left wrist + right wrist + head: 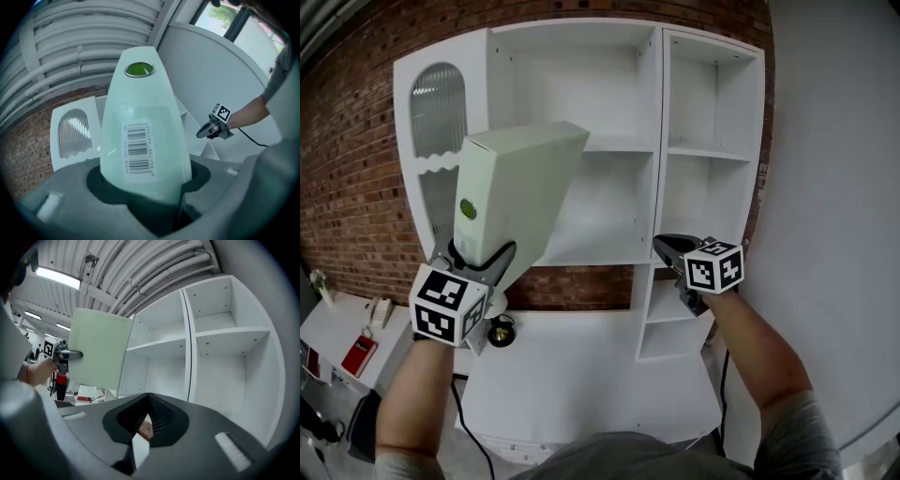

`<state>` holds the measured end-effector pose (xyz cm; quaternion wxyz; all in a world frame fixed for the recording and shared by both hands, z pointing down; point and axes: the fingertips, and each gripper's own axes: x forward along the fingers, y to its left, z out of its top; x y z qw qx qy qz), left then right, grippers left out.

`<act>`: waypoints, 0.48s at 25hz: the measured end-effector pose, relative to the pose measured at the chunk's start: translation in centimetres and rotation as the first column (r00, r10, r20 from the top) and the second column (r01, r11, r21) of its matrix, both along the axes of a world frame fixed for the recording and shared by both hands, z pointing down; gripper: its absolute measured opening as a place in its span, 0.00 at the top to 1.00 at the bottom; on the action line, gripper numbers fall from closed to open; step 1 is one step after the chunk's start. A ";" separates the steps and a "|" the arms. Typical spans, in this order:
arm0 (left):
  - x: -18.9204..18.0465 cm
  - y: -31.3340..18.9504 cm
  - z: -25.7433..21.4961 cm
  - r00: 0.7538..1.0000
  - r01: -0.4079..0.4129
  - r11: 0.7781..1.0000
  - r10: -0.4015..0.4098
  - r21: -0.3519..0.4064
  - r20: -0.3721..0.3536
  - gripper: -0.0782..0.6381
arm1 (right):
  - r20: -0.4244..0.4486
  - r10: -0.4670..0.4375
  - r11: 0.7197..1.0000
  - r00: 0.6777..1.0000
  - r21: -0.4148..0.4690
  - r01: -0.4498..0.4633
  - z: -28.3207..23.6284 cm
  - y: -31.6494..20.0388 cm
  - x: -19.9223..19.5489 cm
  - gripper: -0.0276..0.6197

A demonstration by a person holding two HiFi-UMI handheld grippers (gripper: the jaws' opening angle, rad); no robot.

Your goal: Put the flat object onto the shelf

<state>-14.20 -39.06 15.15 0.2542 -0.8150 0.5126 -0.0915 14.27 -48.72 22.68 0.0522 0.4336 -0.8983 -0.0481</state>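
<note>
The flat object is a pale green box [520, 187] with a green oval mark and a barcode label [138, 150]. It stands upright and slightly tilted in my left gripper [483, 258], whose jaws [145, 187] are shut on its lower end. It hangs in front of the white shelf unit [619, 145], left of the middle shelf and apart from it. In the right gripper view the box [98, 352] shows broadside, left of the shelves [159, 345]. My right gripper [670, 248] hovers before the unit's narrow right column, jaws [149, 399] shut on nothing.
A brick wall [347, 187] runs behind the unit, and a plain white wall [834, 187] stands close on the right. The unit has an arched ribbed panel [438, 108] at its left. A low white table with a red item [358, 356] sits at lower left.
</note>
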 end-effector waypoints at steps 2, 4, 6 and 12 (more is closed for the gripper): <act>0.5 0.2 -2.6 0.999 0.012 0.999 -0.014 0.037 0.039 0.49 | -0.016 0.011 1.000 1.000 0.019 -0.010 -1.4 -0.1 0.2 0.94; 0.9 0.2 -5.0 0.997 0.024 0.997 -0.029 0.072 0.068 0.49 | -0.026 0.016 0.999 1.000 0.033 -0.015 -2.6 -0.1 0.3 0.94; 1.3 0.3 -7.2 0.994 0.037 0.994 -0.047 0.106 0.095 0.49 | -0.032 0.020 0.999 0.999 0.040 -0.019 -3.4 -0.3 0.5 0.94; 3.8 0.9 -12.3 0.969 0.061 0.974 -0.110 0.218 0.221 0.49 | -0.034 0.028 0.998 0.999 0.056 -0.026 -4.8 -0.8 0.8 0.94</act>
